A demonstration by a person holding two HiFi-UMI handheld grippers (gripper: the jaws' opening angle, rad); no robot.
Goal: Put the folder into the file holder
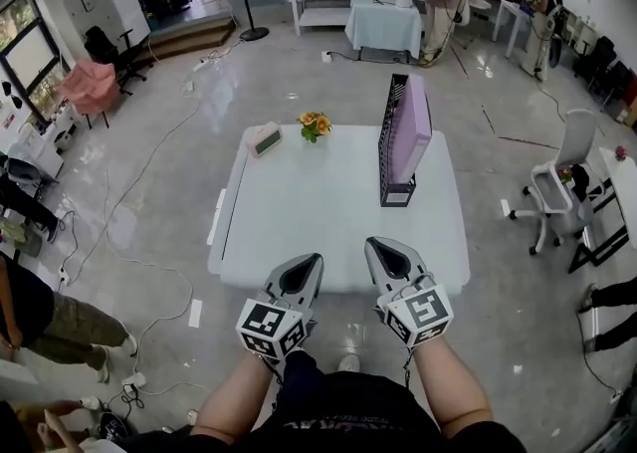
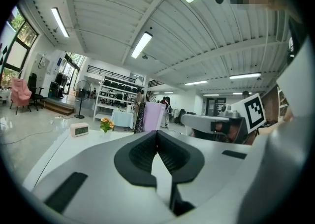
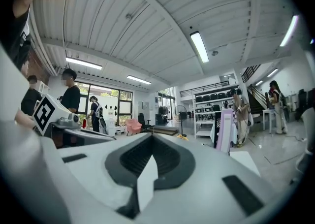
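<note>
A lilac folder stands upright inside the black file holder at the right back of the white table. The left gripper view shows the lilac folder far off past the jaws, and the right gripper view shows the lilac folder and the black file holder to the right. My left gripper hovers at the table's near edge, shut and empty. My right gripper hangs beside it, shut with nothing in it. Both are well short of the holder.
A small digital clock and a pot of orange flowers sit at the table's back left. A white office chair stands to the right. Cables run over the floor on the left. People stand around the room.
</note>
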